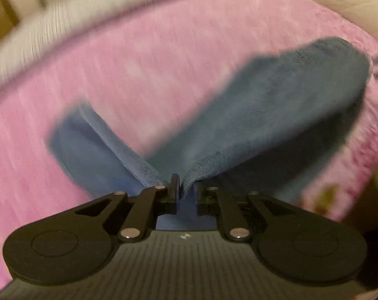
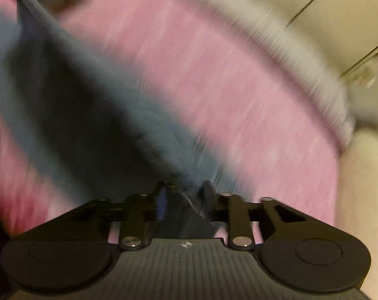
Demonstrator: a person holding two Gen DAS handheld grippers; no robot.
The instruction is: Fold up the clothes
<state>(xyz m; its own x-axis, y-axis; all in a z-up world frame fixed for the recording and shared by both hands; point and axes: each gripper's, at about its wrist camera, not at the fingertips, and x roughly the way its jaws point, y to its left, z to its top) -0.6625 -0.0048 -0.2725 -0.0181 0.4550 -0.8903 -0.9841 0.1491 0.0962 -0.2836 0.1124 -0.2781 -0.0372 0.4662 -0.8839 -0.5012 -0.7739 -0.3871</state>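
A blue fleecy garment (image 1: 276,115) hangs lifted above a pink bed cover (image 1: 151,57). My left gripper (image 1: 182,190) is shut on one edge of it, and the cloth spreads from the fingers up to the right, with a narrower flap (image 1: 88,145) going down to the left. In the right wrist view the same blue garment (image 2: 71,105) stretches from my right gripper (image 2: 185,192) up to the left. That gripper is shut on a bunched edge of the cloth. Both views are blurred by motion.
The pink cover (image 2: 214,80) lies over a pale mattress edge (image 2: 301,57). A cream wall or cabinet (image 2: 339,12) stands behind the bed. A darker patterned patch (image 1: 364,155) shows on the cover at the right.
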